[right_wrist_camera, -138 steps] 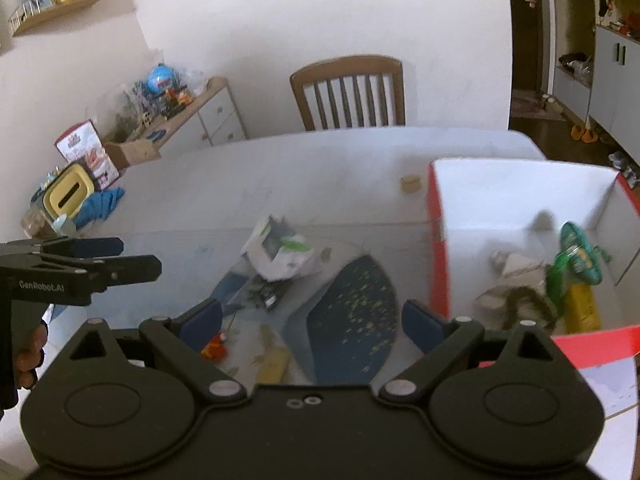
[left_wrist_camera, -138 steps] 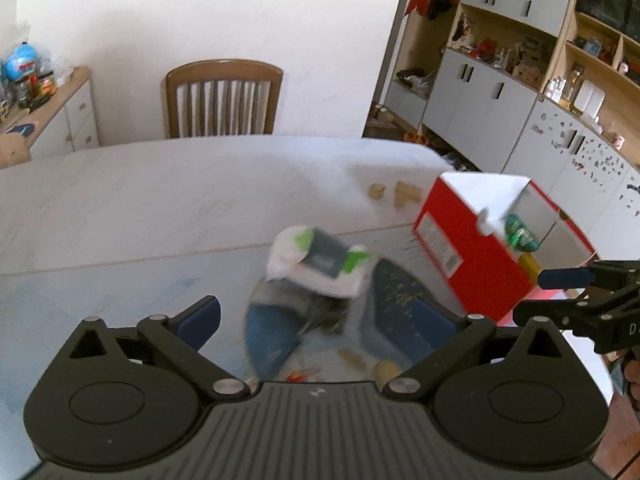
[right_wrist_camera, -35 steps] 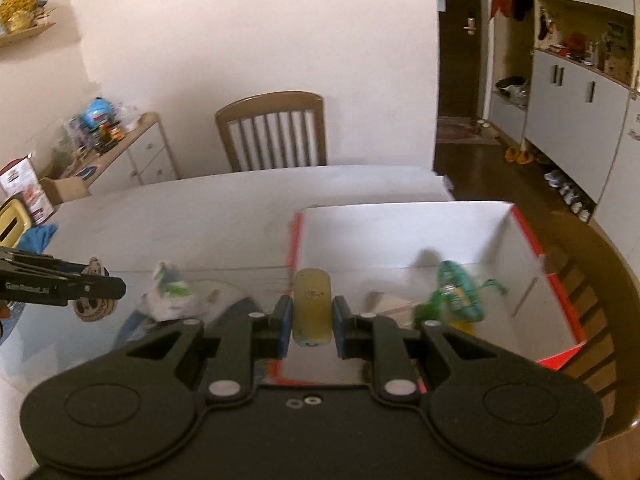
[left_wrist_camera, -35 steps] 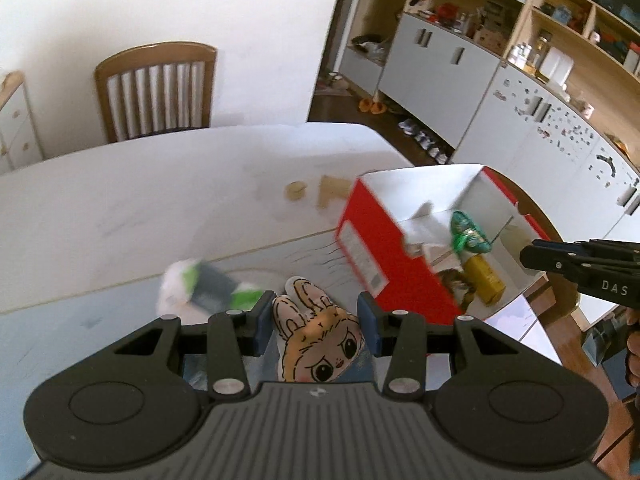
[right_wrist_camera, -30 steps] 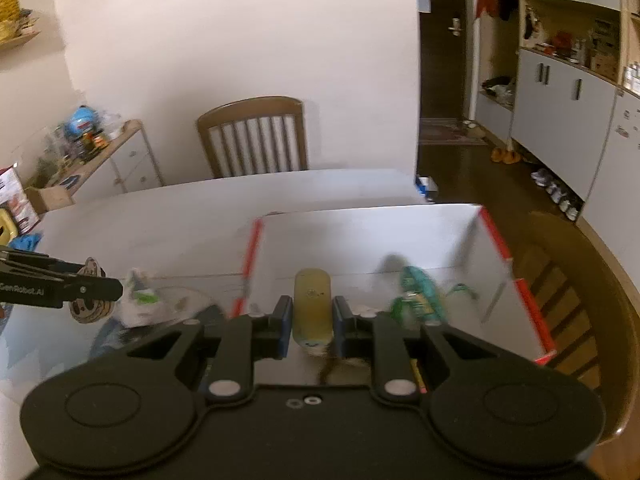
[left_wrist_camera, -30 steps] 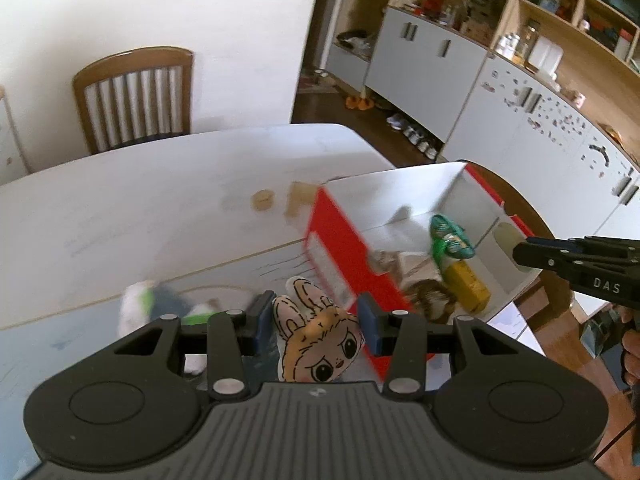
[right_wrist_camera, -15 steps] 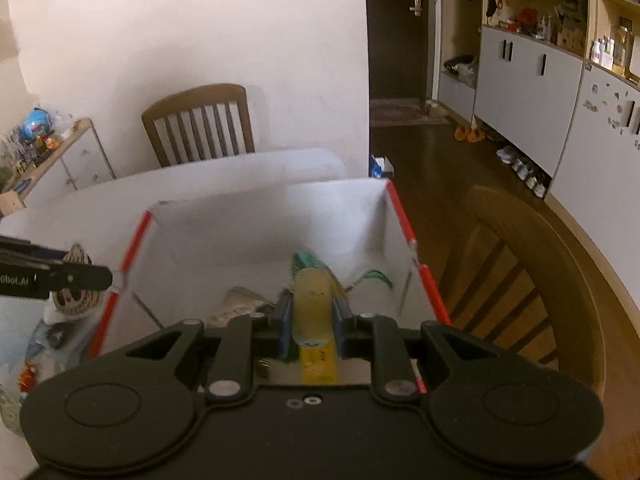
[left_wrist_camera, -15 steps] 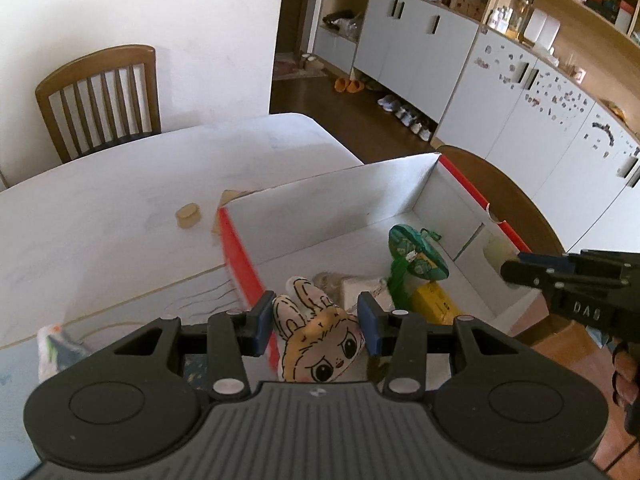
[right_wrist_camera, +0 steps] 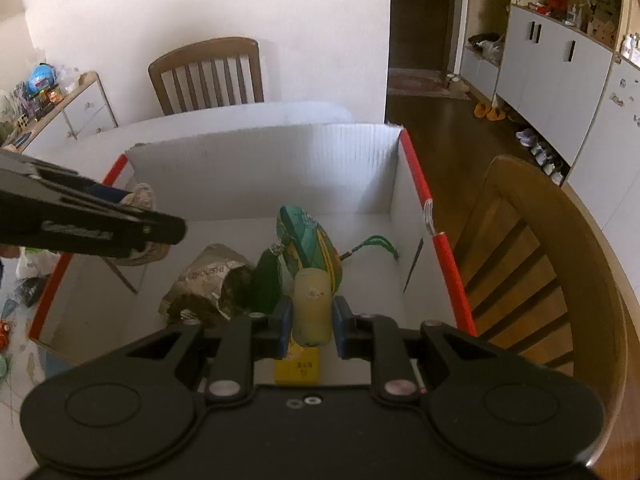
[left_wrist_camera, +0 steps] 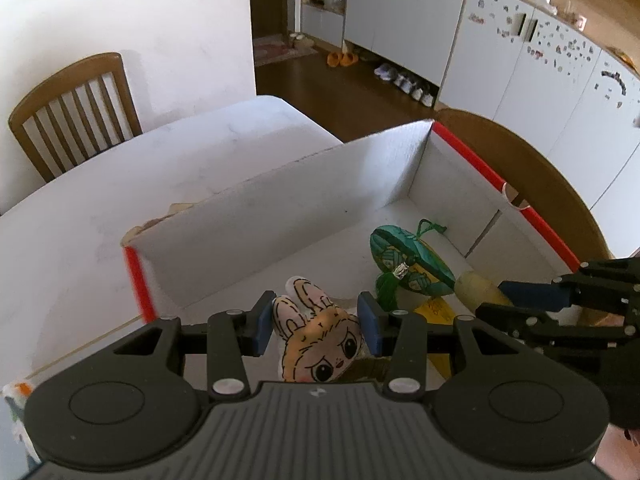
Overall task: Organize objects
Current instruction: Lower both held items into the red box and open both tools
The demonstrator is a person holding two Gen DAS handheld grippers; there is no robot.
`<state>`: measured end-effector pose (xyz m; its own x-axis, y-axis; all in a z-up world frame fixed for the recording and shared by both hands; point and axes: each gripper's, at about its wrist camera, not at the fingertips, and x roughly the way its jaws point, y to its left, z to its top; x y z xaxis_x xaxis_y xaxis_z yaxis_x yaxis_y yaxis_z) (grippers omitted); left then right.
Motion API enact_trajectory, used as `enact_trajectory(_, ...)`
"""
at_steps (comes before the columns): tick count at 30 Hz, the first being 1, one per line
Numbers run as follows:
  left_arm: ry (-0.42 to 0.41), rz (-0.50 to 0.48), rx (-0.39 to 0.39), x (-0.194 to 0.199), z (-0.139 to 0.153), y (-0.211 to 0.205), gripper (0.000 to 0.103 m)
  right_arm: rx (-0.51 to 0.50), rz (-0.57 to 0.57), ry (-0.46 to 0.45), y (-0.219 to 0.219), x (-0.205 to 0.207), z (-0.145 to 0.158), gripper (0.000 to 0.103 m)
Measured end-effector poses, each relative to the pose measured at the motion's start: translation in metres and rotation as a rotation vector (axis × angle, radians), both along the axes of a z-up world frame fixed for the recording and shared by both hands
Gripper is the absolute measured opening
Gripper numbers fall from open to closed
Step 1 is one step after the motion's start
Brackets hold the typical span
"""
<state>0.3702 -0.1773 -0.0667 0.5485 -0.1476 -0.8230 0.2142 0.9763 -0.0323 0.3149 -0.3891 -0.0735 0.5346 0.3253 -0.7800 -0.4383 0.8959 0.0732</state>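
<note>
My left gripper (left_wrist_camera: 316, 326) is shut on a plush rabbit toy (left_wrist_camera: 320, 348) with big eyes, held above the near end of the red and white box (left_wrist_camera: 280, 208). My right gripper (right_wrist_camera: 308, 326) is shut on a pale yellow cylinder (right_wrist_camera: 312, 306) and hangs inside the same box (right_wrist_camera: 260, 168). In the left wrist view that gripper (left_wrist_camera: 532, 300) comes in from the right with the cylinder (left_wrist_camera: 476, 290) sticking out. In the right wrist view the left gripper (right_wrist_camera: 100, 220) crosses the box's left side. On the box floor lie a green patterned pouch (right_wrist_camera: 312, 240), a crumpled wrapper (right_wrist_camera: 208, 280) and a yellow card (right_wrist_camera: 298, 366).
A wooden chair back (right_wrist_camera: 552, 280) curves close to the box's right wall. Another chair (left_wrist_camera: 76, 112) stands at the table's far side. Loose wrappers and scraps (right_wrist_camera: 28, 272) lie on the table left of the box. White cabinets (left_wrist_camera: 520, 52) line the far wall.
Both grippers have moved over and down into the box, which now fills both views. The rabbit toy and the yellow cylinder stay gripped.
</note>
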Motion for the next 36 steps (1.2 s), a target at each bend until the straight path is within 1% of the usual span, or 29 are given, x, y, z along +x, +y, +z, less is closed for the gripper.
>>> enact_trajectory(8,0.045,0.007,-0.015,0.023,-0.020,-0.012,0.044,-0.018,0.037,0.034,0.008,0.004,-0.015,0.019)
enact_trajectory(11,0.064,0.017,-0.019,0.028,-0.027,-0.012,0.044,-0.038,0.049,0.044,0.011,0.005,-0.021,0.019)
enact_trajectory(18,0.100,0.033,-0.040,0.033,-0.037,-0.008,0.045,-0.041,0.065,0.057,0.011,0.008,-0.026,0.019)
enact_trajectory(21,0.102,0.039,-0.048,0.032,-0.037,-0.006,0.045,-0.037,0.065,0.058,0.010,0.008,-0.026,0.020)
enact_trajectory(25,0.093,0.043,-0.045,0.029,-0.035,-0.004,0.048,-0.017,0.064,0.054,0.007,0.008,-0.020,0.028)
enact_trajectory(26,0.095,0.045,-0.050,0.028,-0.034,-0.004,0.051,-0.014,0.064,0.057,0.006,0.008,-0.019,0.029)
enact_trajectory(27,0.097,0.044,-0.056,0.027,-0.033,-0.003,0.056,-0.010,0.063,0.058,0.005,0.008,-0.018,0.031)
enact_trajectory(29,0.089,0.041,-0.059,0.024,-0.031,-0.002,0.061,-0.003,0.062,0.055,0.003,0.007,-0.016,0.031)
enact_trajectory(31,0.083,0.037,-0.055,0.020,-0.028,-0.003,0.062,0.003,0.060,0.055,0.001,0.005,-0.014,0.031)
enact_trajectory(36,0.064,0.034,-0.076,0.010,-0.017,-0.001,0.062,0.041,0.060,0.039,-0.003,-0.001,-0.002,0.033)
